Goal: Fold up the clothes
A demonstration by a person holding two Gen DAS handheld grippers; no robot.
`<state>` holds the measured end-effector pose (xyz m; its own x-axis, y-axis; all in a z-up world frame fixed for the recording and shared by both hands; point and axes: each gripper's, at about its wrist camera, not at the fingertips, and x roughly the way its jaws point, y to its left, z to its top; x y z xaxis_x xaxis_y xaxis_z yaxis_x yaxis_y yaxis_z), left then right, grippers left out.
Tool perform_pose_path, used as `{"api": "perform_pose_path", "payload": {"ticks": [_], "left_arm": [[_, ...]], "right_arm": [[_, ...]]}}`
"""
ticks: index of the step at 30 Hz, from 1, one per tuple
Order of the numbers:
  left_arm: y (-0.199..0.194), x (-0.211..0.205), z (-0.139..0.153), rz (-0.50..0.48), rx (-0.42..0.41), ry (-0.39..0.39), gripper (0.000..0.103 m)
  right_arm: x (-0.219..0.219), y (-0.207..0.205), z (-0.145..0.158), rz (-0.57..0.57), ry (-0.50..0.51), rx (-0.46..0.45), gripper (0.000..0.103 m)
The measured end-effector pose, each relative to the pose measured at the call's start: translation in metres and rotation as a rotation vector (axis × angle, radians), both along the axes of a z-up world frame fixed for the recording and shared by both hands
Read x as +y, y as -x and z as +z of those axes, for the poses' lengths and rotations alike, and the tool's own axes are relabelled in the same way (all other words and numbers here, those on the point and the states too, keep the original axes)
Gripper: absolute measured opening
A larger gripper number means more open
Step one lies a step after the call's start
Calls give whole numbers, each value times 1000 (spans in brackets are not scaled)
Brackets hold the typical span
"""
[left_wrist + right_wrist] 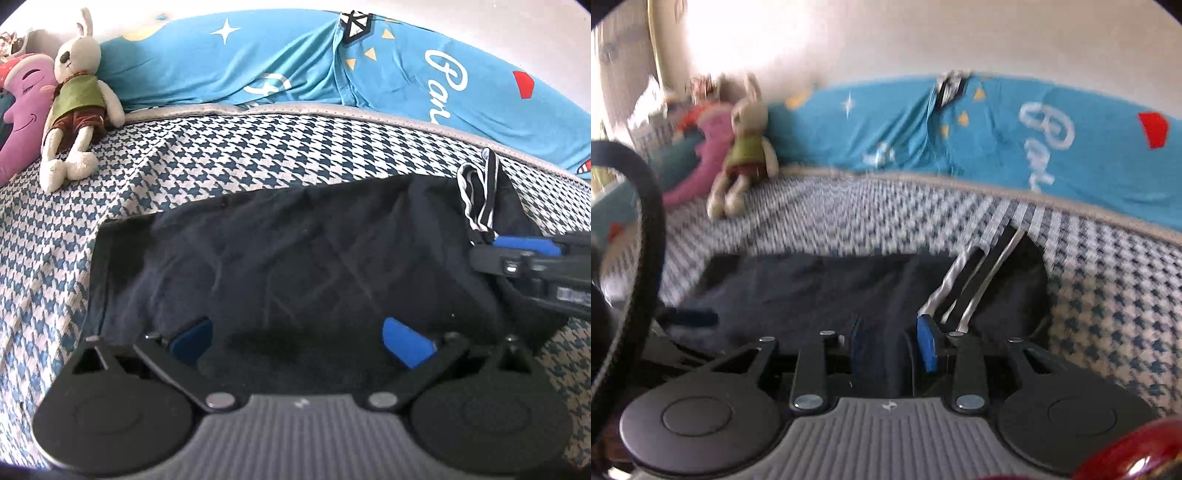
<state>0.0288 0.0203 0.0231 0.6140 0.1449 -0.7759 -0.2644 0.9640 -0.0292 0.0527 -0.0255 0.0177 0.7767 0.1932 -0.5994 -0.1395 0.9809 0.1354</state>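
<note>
A dark navy garment (295, 258) lies spread on the houndstooth bed cover (229, 147), its near portion directly beneath both grippers; a black-and-white striped band (476, 195) rises from its right-hand end. In the left wrist view the left gripper (301, 341) stands with its jaws wide apart above the dark cloth, the blue pads (406, 341) gripping nothing; whether they touch the fabric cannot be told. The right gripper (517, 254) enters that view from the right edge, its tip just beside the foot of the striped band. In the blurred right wrist view the right gripper (892, 349) shows a narrow gap between its jaws, with a fold of the navy garment (820, 291) lying in that gap and the striped band (964, 291) just beyond the right-hand blue pad (927, 345); whether the pads press the fold cannot be told. At the far side of the bed a plush rabbit (79, 96) leans against a blue printed bolster (295, 62), beside a purple cushion (22, 110).
</note>
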Motion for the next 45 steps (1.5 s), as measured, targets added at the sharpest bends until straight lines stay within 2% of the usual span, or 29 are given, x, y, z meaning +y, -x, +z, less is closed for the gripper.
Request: {"api": "perform_pose_path", "payload": {"ticks": [3, 7, 10, 14, 17, 20, 24, 27, 29, 32, 38, 41, 45], "left_arm": [[1, 2, 2, 3, -6, -2, 103], [3, 4, 2, 12, -6, -7, 103], [4, 7, 2, 20, -4, -6, 103], [5, 11, 0, 29, 2, -3, 103], [5, 13, -1, 34, 4, 0, 103], [5, 13, -3, 31, 8, 0, 103], [5, 11, -3, 25, 7, -6, 103], [5, 12, -4, 27, 10, -7, 103], [5, 12, -4, 28, 11, -4, 103], [5, 12, -5, 29, 13, -1, 103], [6, 13, -5, 28, 15, -6, 103], [6, 15, -3, 33, 12, 1, 103], [6, 16, -2, 38, 9, 2, 103]], "right_arm": [[-13, 10, 14, -92, -22, -31, 33], [-35, 10, 10, -229, -33, 2, 33], [-42, 12, 4, -278, -42, 38, 33], [-42, 15, 4, -255, -64, 39, 33], [-34, 16, 0, -237, -40, 46, 33], [-26, 13, -8, -214, 5, 103, 32], [-15, 14, -22, -142, -11, 182, 29], [-6, 13, -36, -128, 35, 246, 29], [-4, 16, -39, -127, 51, 244, 29], [-7, 17, -40, -141, 11, 253, 30], [-2, 24, -29, -124, 4, 224, 30], [-4, 29, -14, -126, -27, 145, 30], [-8, 22, -7, -181, -9, 50, 30]]}}
